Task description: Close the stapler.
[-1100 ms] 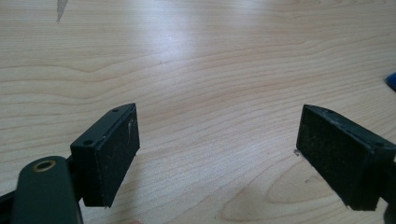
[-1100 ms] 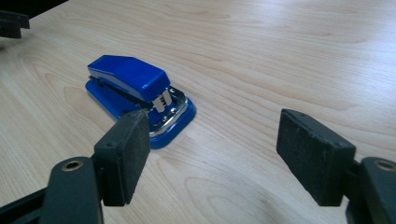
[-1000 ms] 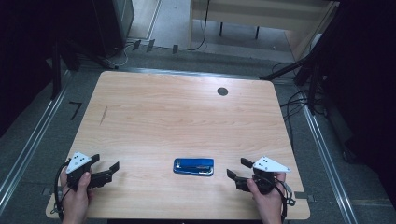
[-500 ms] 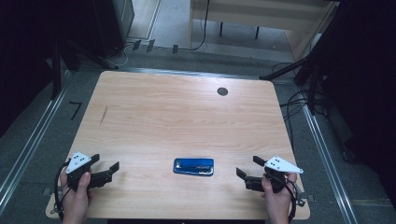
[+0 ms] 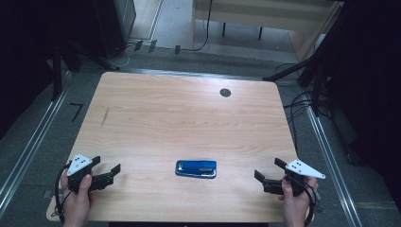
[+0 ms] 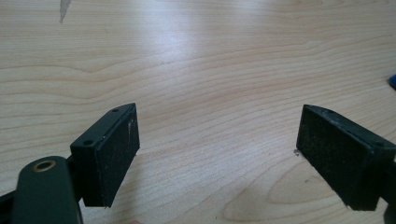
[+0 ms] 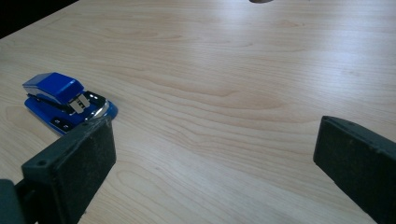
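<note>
**Blue stapler lies alone between two open grippers**

A small blue plastic stapler with a shiny metal part [image 5: 196,169] lies flat on the pale wooden table [image 5: 189,118]. It sits near the front edge of the table, close to the person, about in the middle from side to side. Nothing touches it.

The left gripper [image 5: 105,174] is at the front left corner of the table, held in the person's left hand [image 5: 75,201]. Its two black jaws stand wide apart, and only bare wood shows between them. It is well apart from the stapler.

The right gripper [image 5: 268,177] is at the front right of the table, held in the person's right hand [image 5: 295,205]. Its jaws have just been opening, and now they stand very wide with nothing between them. In the right gripper view the stapler [image 7: 65,100] lies just past the left jaw, off to the side, not in the gap.

A small dark round spot [image 5: 225,92] sits on the far part of the table.
</note>
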Demonstrator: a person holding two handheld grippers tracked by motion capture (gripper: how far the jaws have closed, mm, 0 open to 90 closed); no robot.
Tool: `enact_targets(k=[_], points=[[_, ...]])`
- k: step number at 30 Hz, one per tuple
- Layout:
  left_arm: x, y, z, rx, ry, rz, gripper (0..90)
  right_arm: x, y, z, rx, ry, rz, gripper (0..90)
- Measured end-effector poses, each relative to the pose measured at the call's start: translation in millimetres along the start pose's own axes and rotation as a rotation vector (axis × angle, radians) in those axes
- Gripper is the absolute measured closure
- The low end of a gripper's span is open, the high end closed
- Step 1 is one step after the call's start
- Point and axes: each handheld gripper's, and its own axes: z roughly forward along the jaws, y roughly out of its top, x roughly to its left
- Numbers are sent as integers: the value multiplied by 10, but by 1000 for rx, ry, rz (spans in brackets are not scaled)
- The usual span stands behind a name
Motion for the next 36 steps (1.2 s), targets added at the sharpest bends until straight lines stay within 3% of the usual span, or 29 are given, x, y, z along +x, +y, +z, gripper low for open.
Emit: enact_targets(k=[14, 26, 36], points=[[-2, 0, 0, 2, 3, 5, 137, -325, -135, -165, -3, -58, 35, 0], [-7, -1, 0, 0, 5, 5, 137, -491, -269, -310, 24, -94, 45, 0], [-4, -1, -1, 1, 8, 5, 137, -632, -370, -483, -7, -117, 81, 0]])
